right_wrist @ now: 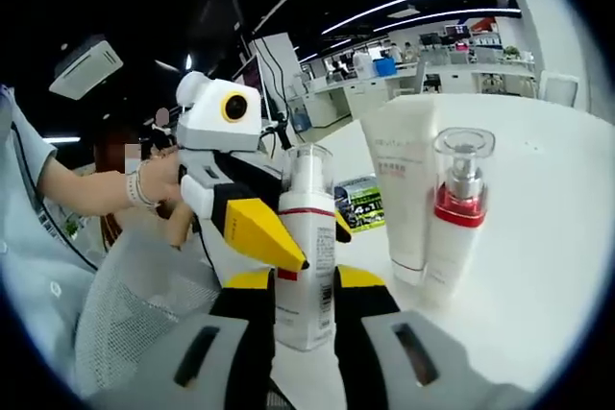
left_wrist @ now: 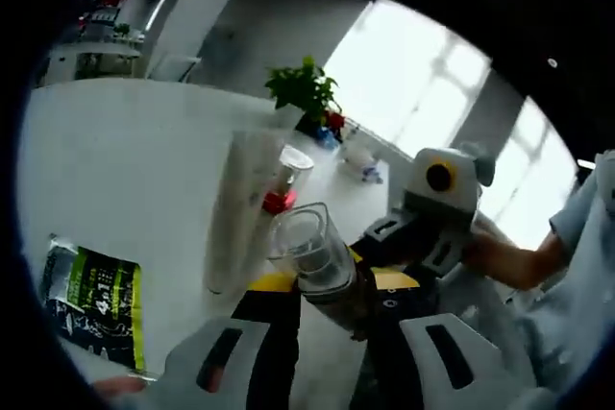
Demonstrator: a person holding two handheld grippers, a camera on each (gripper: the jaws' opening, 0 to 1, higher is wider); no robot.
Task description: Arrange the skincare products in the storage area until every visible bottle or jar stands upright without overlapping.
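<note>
A white pump bottle (right_wrist: pixel 307 189) with a clear cap and a thin red band is held between both grippers. My right gripper (right_wrist: pixel 306 280) is shut on its lower body. My left gripper (right_wrist: pixel 312 237) comes in from the left, its yellow tips pressed on the bottle at the red band. In the left gripper view the bottle (left_wrist: pixel 312 242) tilts cap-first toward the camera between my left gripper (left_wrist: pixel 333 280), with the right gripper (left_wrist: pixel 408 242) behind it. A white tube (right_wrist: pixel 404 189) and a red-collared pump bottle (right_wrist: pixel 456 208) stand upright side by side on the white table (right_wrist: pixel 557 237).
A green and black sachet (left_wrist: pixel 96 300) lies flat on the table near the left jaw. The tube (left_wrist: pixel 240 208) and the red-collared bottle (left_wrist: pixel 288 180) stand just beyond the held bottle. A potted plant (left_wrist: pixel 306 88) sits at the far edge. A person's hand (right_wrist: pixel 144 189) holds the left gripper.
</note>
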